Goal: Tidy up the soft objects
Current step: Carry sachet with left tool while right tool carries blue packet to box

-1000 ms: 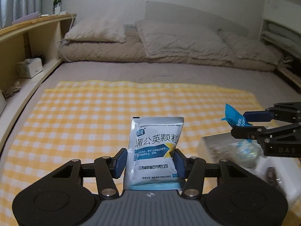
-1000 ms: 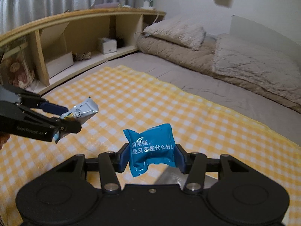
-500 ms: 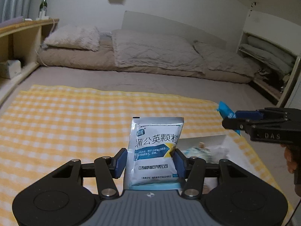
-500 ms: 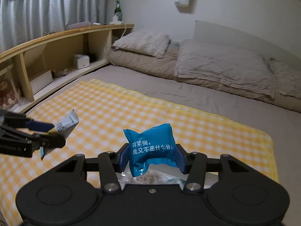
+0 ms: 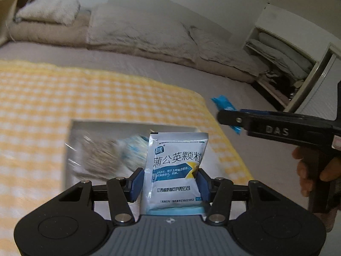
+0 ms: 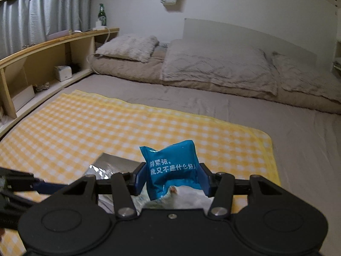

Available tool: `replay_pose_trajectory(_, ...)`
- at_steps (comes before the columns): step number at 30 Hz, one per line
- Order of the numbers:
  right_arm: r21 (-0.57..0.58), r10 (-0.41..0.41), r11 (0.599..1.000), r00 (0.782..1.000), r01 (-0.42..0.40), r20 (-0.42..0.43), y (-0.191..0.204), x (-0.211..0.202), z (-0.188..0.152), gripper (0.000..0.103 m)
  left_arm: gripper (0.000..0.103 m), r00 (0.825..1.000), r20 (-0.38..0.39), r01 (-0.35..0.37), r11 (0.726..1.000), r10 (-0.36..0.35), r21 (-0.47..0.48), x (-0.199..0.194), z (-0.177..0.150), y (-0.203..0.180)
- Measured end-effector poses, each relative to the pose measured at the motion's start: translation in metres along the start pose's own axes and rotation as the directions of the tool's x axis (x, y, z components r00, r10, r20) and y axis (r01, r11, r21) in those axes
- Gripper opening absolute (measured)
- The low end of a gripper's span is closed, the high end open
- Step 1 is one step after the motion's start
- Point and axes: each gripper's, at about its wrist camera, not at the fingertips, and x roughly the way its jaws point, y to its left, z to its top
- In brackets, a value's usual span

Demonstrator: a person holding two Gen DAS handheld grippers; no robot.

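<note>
the tray [image 5: 132,125] with packets is now in front of the left gripper [image 5: 169,183], before it was at the right. its fingers grip the white sachet [image 5: 177,168]. the right gripper [image 6: 172,178] grips the blue pouch [image 6: 172,166] above the tray. only the right view shows the shelf [image 6: 53,49].

Checked cloth [image 6: 132,128] spread on the bed [image 6: 298,132]; tray [image 5: 132,128] of packets on the cloth's near right part; pillows [image 6: 217,68] along the bed's far end; shelf unit [image 6: 42,64] at left; bottle [image 6: 101,16] on its top
</note>
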Motion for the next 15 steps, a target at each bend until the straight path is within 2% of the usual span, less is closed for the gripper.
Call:
replay_pose_trajectory(7, 0.017, -0.026, 0.999, 0.998, 0.027, -0.059, -0.024, 0.006, -0.018, 0.052, 0.054, 0.997, -0.046, 0.053, 0.997, -0.056, -0.061, 0.039, -0.022, -0.032)
replay_pose_trajectory(11, 0.024, -0.034, 0.999, 0.996, 0.036, -0.081, -0.031, 0.008, -0.025, 0.052, 0.054, 0.997, -0.055, 0.054, 0.996, -0.058, -0.074, 0.063, -0.030, -0.048)
replay_pose_trajectory(15, 0.029, -0.039, 0.999, 0.994, 0.042, -0.099, -0.039, 0.012, -0.029, 0.052, 0.054, 0.994, -0.065, 0.078, 0.987, -0.088, -0.142, 0.083, -0.036, -0.055)
